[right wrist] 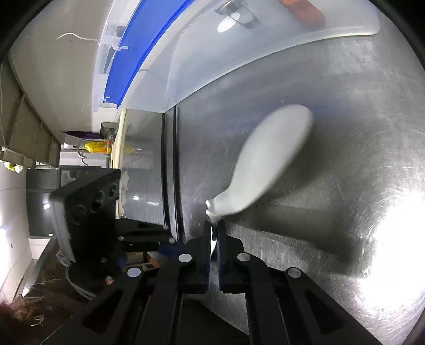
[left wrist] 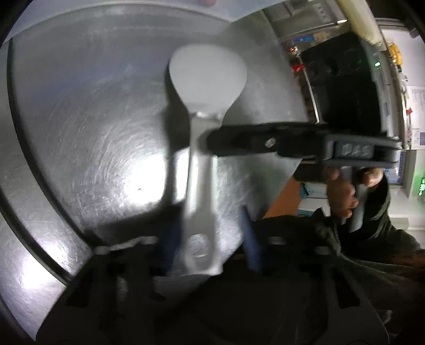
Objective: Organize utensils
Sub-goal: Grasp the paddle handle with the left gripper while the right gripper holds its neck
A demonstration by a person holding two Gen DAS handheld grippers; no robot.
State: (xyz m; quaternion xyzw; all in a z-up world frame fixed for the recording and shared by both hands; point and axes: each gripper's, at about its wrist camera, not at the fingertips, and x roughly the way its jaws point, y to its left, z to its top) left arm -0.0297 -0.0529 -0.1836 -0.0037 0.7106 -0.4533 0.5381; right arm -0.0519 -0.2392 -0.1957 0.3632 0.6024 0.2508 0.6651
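A white plastic rice paddle (left wrist: 205, 77) hangs above the steel table (left wrist: 79, 132). In the left wrist view its handle runs down between my left gripper's (left wrist: 209, 244) blue pads, which stand a little wider than the handle. My right gripper (left wrist: 212, 140) comes in from the right and clamps the handle just below the blade. In the right wrist view my right gripper (right wrist: 213, 228) is shut on the paddle's neck, with the white blade (right wrist: 271, 162) pointing up and right over the table. The left gripper's black body (right wrist: 87, 212) shows at the left.
A translucent plastic bin (right wrist: 239, 53) with a blue-edged lid (right wrist: 132, 53) lies at the table's far side, with an orange item (right wrist: 305, 13) inside. A dark seam (right wrist: 170, 172) splits the steel top. Kitchen equipment stands beyond the table edge (left wrist: 345, 66).
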